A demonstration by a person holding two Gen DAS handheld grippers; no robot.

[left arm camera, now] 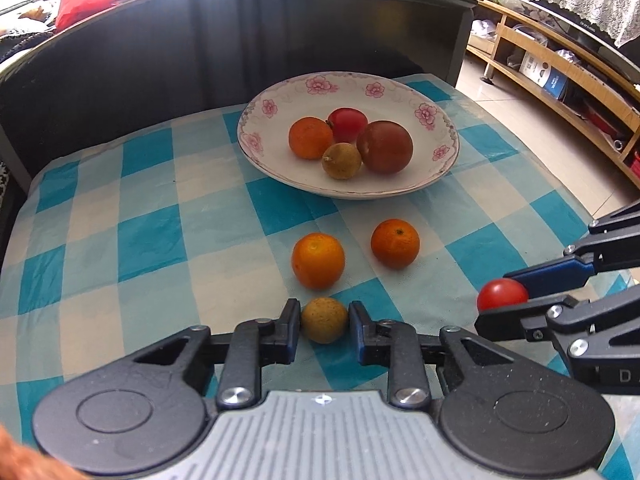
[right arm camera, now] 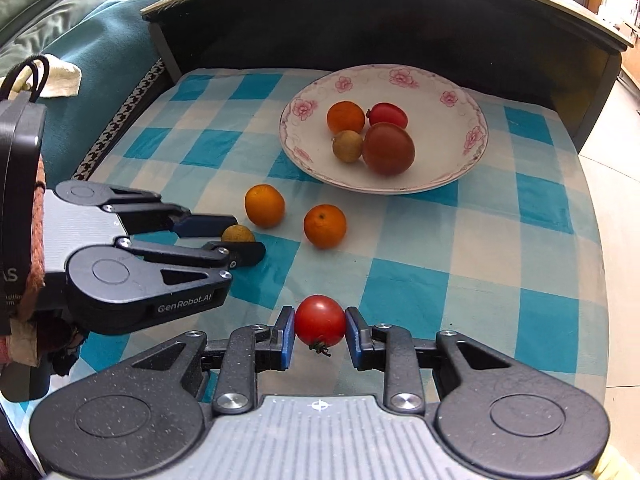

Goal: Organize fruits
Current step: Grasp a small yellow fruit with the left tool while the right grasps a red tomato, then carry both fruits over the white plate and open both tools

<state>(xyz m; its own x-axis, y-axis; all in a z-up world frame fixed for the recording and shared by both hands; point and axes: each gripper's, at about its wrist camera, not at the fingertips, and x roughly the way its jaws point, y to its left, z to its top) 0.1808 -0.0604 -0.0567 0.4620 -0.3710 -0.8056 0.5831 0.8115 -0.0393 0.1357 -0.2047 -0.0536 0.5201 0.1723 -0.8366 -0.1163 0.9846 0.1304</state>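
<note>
A white flowered plate (left arm camera: 400,92) (right arm camera: 440,80) holds an orange, a red tomato, a large dark red fruit and a small brown fruit. Two oranges (left arm camera: 318,260) (left arm camera: 395,243) lie on the checked cloth in front of it; they also show in the right wrist view (right arm camera: 264,205) (right arm camera: 324,226). My left gripper (left arm camera: 324,320) (right arm camera: 240,236) is shut on a small brown fruit (left arm camera: 324,319) (right arm camera: 237,235) near the cloth. My right gripper (right arm camera: 320,322) (left arm camera: 504,296) is shut on a red tomato (right arm camera: 320,320) (left arm camera: 502,294).
The blue and white checked cloth (left arm camera: 140,240) covers a small table. A dark curved panel (left arm camera: 200,40) rises behind the plate. A wooden shelf unit (left arm camera: 560,64) stands to the right, and a teal sofa (right arm camera: 80,40) to the left.
</note>
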